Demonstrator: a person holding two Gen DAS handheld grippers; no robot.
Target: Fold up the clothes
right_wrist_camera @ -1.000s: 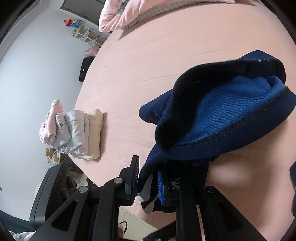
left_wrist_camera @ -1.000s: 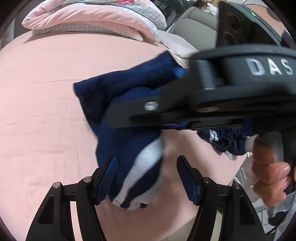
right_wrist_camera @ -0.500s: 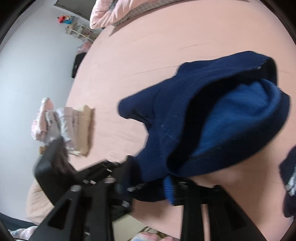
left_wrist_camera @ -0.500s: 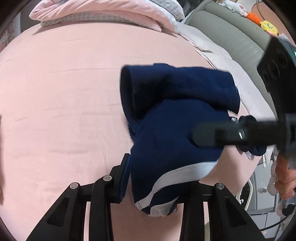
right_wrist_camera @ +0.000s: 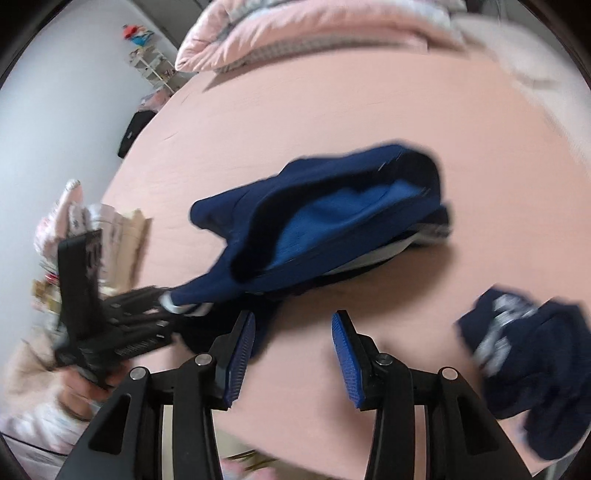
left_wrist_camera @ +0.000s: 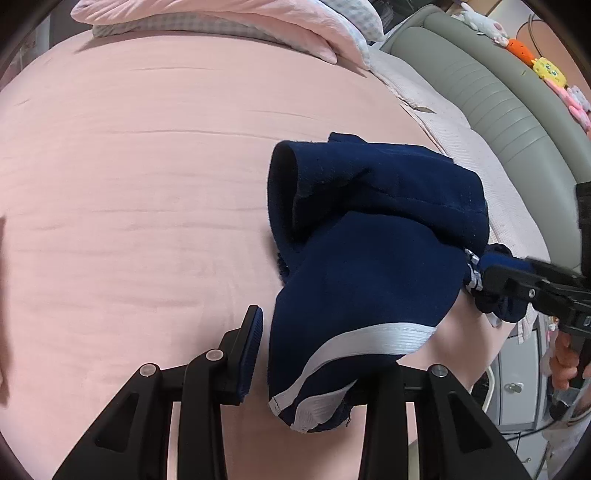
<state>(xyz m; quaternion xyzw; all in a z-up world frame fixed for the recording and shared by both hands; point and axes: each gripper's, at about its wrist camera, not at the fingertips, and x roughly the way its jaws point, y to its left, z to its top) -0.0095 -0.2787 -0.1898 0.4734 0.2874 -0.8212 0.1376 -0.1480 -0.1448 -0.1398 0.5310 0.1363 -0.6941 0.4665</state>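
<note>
A navy garment point(left_wrist_camera: 369, 266) with a white stripe lies bunched on the pink bed point(left_wrist_camera: 129, 184), its striped corner lifted toward me. My left gripper point(left_wrist_camera: 314, 339) is shut on that corner; its right finger is hidden behind the cloth. The right wrist view shows the left gripper point(right_wrist_camera: 166, 295) at the left, pinching the striped edge of the navy garment point(right_wrist_camera: 332, 221). My right gripper point(right_wrist_camera: 293, 321) hangs over bare sheet just in front of the garment. Its jaws are opening and nothing is between them. The right gripper point(left_wrist_camera: 495, 273) also shows at the right edge of the left wrist view.
A second crumpled navy piece point(right_wrist_camera: 517, 350) lies at the bed's near right. A folded pile of pale clothes point(right_wrist_camera: 122, 229) sits at the bed's left edge, blurred. A pink quilt point(left_wrist_camera: 221, 22) is heaped at the far end. A grey padded couch point(left_wrist_camera: 498, 96) runs along the right.
My right gripper has let go of the navy garment and pulled back off it. My left gripper has shut on the striped corner, which now hangs from it alone.
</note>
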